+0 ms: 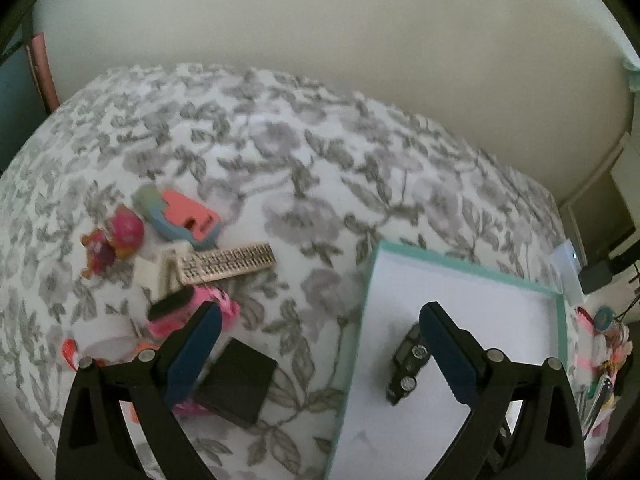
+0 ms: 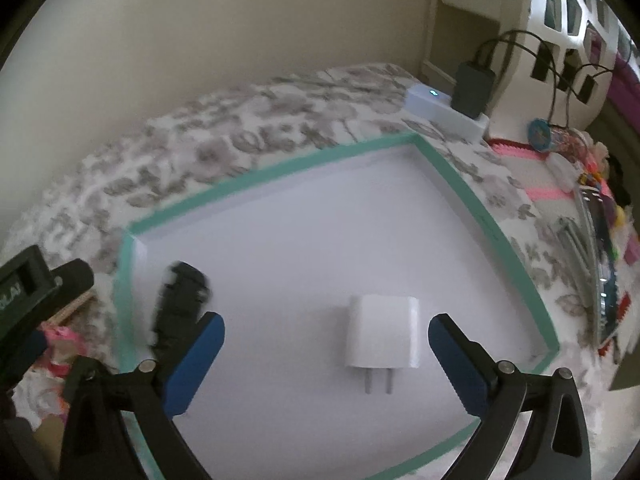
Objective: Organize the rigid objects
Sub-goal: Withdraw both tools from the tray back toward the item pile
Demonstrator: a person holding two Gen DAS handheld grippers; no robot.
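A shallow white tray with a teal rim [image 1: 460,268] [image 2: 280,172] lies on a flowered bedspread. A small black toy car [image 1: 408,364] [image 2: 180,300] rests inside it near its left side. A white plug adapter [image 2: 382,334] lies flat in the tray, prongs toward me. My left gripper [image 1: 320,320] is open, its right finger over the car and its left finger over the bedspread; nothing is between its pads. My right gripper [image 2: 326,332] is open above the tray, the adapter lying loose below the gap. The left gripper's body shows at the right wrist view's left edge.
Left of the tray lie a black box [image 1: 238,384], a pink toy [image 1: 192,312], a wooden comb-like piece [image 1: 228,266], a coral and blue toy [image 1: 188,216] and a pink figure [image 1: 112,240]. A white power strip with a black charger [image 2: 452,110] sits behind the tray; toys crowd the right edge.
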